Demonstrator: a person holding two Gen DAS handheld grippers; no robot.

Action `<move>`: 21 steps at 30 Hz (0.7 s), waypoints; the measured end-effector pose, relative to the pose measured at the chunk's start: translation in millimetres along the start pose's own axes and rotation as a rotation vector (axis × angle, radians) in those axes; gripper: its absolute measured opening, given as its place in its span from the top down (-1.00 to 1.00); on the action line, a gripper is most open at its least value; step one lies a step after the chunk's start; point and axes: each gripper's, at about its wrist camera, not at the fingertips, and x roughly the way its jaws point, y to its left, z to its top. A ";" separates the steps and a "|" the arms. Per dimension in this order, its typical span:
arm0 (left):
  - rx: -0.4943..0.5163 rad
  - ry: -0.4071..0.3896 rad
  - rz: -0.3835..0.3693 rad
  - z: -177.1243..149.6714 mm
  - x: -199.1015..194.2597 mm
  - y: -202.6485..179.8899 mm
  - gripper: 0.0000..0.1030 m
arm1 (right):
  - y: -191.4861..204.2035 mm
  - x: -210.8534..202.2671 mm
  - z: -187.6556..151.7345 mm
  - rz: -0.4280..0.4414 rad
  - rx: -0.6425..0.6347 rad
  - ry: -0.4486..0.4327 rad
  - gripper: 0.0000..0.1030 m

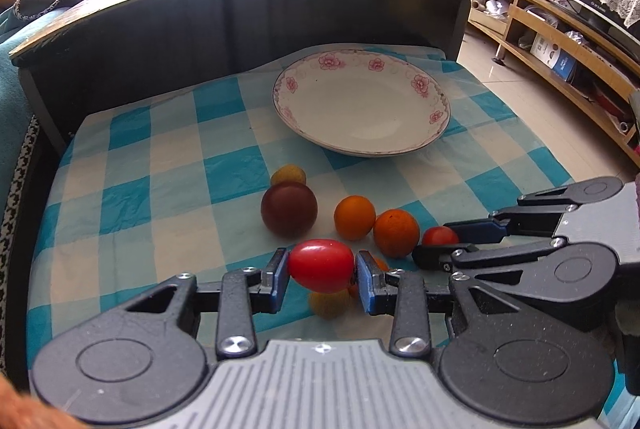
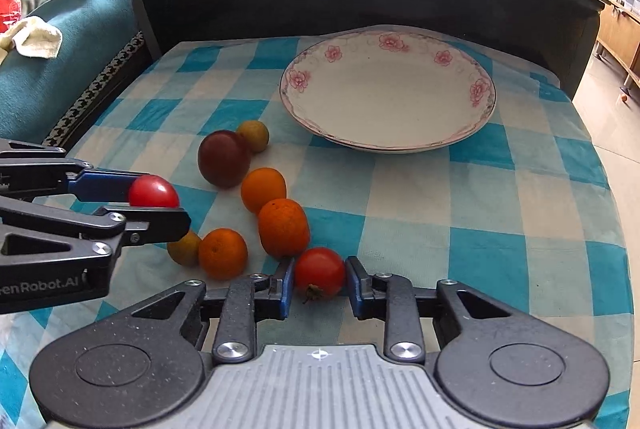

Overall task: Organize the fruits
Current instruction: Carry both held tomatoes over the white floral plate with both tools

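My left gripper (image 1: 321, 269) is shut on an oval red tomato (image 1: 321, 265) held just above the cloth; it also shows in the right wrist view (image 2: 154, 192). My right gripper (image 2: 319, 279) is shut on a round red tomato (image 2: 319, 271), also seen in the left wrist view (image 1: 439, 236). A white plate with pink flowers (image 1: 362, 105) (image 2: 388, 89) lies empty beyond. On the cloth lie a dark plum (image 1: 289, 209) (image 2: 224, 158), two oranges (image 1: 355, 217) (image 1: 396, 232), and small yellow fruits (image 1: 289, 174) (image 1: 330, 303).
The blue-and-white checked cloth (image 1: 160, 189) covers a low table. A dark cabinet wall (image 1: 240, 25) stands right behind the plate. A teal sofa (image 2: 60, 69) is to the left, wooden shelves (image 1: 560, 41) to the right.
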 end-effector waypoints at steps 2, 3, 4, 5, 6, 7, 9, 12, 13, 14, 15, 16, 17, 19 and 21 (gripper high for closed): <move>-0.001 -0.009 -0.004 4.1 1.8 -1.0 0.15 | 0.4 -0.2 1.2 -0.003 0.007 0.001 0.57; -0.003 -0.012 -0.005 6.2 2.6 -1.6 0.15 | 0.2 -0.8 1.9 -0.003 0.009 -0.001 0.57; -0.005 -0.015 -0.008 8.5 3.7 -2.3 0.15 | -0.4 -2.2 2.6 -0.002 0.014 -0.004 0.57; -0.005 -0.017 -0.010 10.3 4.6 -3.1 0.15 | -1.6 -3.8 3.8 -0.001 0.023 -0.008 0.57; -0.004 -0.019 -0.012 12.4 5.8 -4.1 0.15 | -3.2 -5.8 5.3 0.000 0.032 -0.015 0.57; -0.001 -0.022 -0.012 14.4 7.0 -5.5 0.15 | -4.9 -7.9 7.1 0.002 0.042 -0.023 0.57; 0.000 -0.028 -0.009 17.9 8.9 -7.2 0.15 | -8.8 -12.4 11.5 0.010 0.061 -0.045 0.57; -0.016 -0.043 -0.011 26.0 10.7 -7.5 0.15 | -13.6 -16.4 18.8 0.011 0.080 -0.072 0.57; -0.017 -0.052 -0.010 29.5 11.1 -7.8 0.15 | -14.9 -17.2 20.8 0.009 0.085 -0.079 0.57; -0.021 -0.059 -0.010 32.5 11.7 -8.0 0.15 | -16.6 -17.5 23.2 0.007 0.089 -0.086 0.57; -0.028 -0.065 -0.012 36.2 13.1 -7.9 0.15 | -18.4 -17.9 25.0 0.005 0.096 -0.094 0.57; -0.033 -0.070 -0.013 40.0 14.8 -8.1 0.15 | -20.3 -18.5 26.5 0.003 0.102 -0.099 0.57; -0.035 -0.075 -0.013 43.2 16.4 -8.4 0.15 | -22.7 -18.1 28.4 0.000 0.109 -0.105 0.57; -0.039 -0.087 -0.018 49.6 20.3 -9.2 0.15 | -27.3 -18.1 31.7 -0.008 0.121 -0.115 0.57; -0.040 -0.093 -0.021 54.5 24.6 -9.5 0.15 | -31.2 -16.1 37.1 -0.017 0.136 -0.124 0.57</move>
